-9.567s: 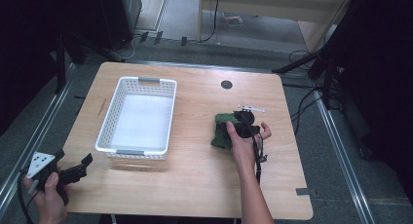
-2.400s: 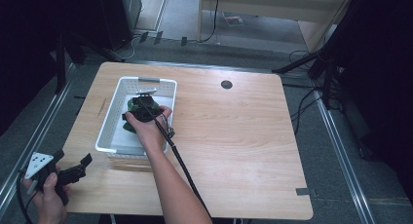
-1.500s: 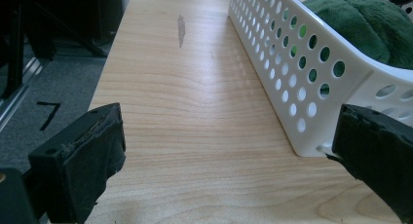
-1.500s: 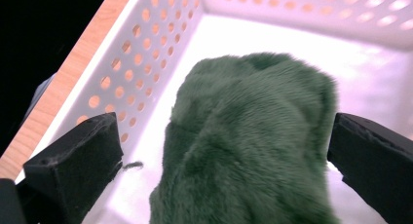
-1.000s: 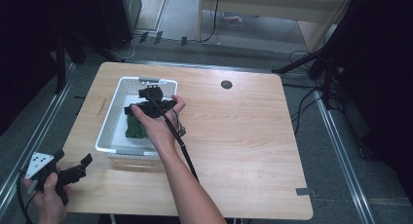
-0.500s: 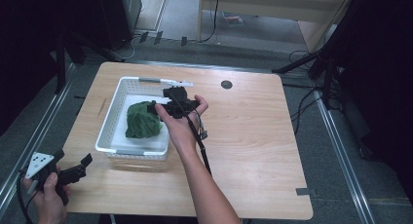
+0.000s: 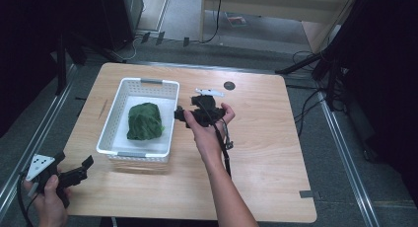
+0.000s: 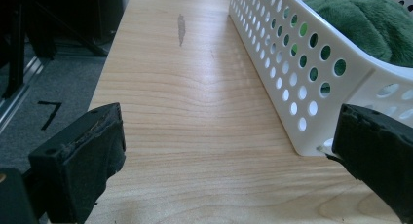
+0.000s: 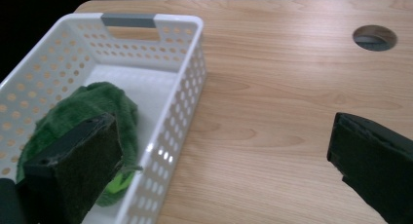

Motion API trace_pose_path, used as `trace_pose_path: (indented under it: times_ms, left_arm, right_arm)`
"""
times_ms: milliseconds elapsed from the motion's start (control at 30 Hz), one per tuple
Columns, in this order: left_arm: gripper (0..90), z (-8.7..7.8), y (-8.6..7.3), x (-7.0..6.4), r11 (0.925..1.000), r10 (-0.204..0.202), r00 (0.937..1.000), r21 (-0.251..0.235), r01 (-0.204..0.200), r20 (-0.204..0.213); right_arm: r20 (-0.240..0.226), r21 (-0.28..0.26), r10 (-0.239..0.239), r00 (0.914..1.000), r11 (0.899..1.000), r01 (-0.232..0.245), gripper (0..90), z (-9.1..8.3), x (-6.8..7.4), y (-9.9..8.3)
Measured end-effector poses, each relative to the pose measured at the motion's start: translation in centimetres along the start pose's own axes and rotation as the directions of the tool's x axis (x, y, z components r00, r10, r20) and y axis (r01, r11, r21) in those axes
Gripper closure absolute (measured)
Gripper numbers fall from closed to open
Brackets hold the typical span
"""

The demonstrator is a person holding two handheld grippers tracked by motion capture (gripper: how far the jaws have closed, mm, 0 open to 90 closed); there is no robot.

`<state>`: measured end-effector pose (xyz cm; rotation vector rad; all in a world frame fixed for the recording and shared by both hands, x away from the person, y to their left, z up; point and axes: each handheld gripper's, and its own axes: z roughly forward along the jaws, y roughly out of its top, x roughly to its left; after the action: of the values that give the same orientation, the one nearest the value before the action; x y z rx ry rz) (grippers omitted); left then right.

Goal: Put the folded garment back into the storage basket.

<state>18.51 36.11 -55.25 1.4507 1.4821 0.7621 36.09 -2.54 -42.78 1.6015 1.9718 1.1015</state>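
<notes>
Green cloth: a crumpled dark green plush cloth (image 7: pixel 144 121) lies on the floor of the white perforated plastic basket (image 7: pixel 114 119), about mid-length, free of both grippers.
Basket: it stands on the left half of the light wooden table (image 7: pixel 276 153), its grey handle (image 7: pixel 152 81) on the far short wall.
Right gripper (image 7: pixel 183 114): held in the person's right hand (image 7: pixel 207 133) just beside the basket's right wall, above the table; jaws wide apart and empty.
Left gripper (image 7: pixel 85 166): held in the left hand (image 7: pixel 49 200) at the table's near left corner, well apart from the basket; jaws spread open, nothing between them.
High view: shows both hands at once, the whole basket, and a round cable hole (image 7: pixel 229 85) in the table's far side.
Left gripper view: looks low along the tabletop past the basket's near corner (image 8: pixel 311 146); the cloth (image 8: pixel 365 19) shows over the rim and through the wall holes; a dark smudge (image 8: pixel 181 28) marks the wood.
Right gripper view: looks across the basket (image 9: pixel 180 102) from its right; one jaw covers part of the cloth (image 9: pixel 92 112).
Around: a thin pale stick (image 7: pixel 104 108) lies on the table left of the basket; metal rails (image 7: pixel 340 138) and cables run on the grey floor beside the table.
</notes>
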Motion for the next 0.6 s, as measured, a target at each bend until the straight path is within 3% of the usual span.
trace_pose_path:
  times_ms: [333, 600]
  left_arm:
    - [0.0, 0.0, 0.0, -0.1, 1.0000, 0.002, 1.0000, 0.000, -0.002, 0.001]
    - [0.0, 0.0, 0.0, -0.1, 1.0000, 0.003, 1.0000, 0.002, -0.003, -0.002]
  right_arm:
    - [0.028, -0.029, 0.042, 0.9987, 0.999, -0.042, 0.0, -1.6, -4.2, -1.6]
    - [0.053, -0.045, 0.040, 0.9978, 0.998, -0.038, 0.0, -2.4, -6.9, -3.0]
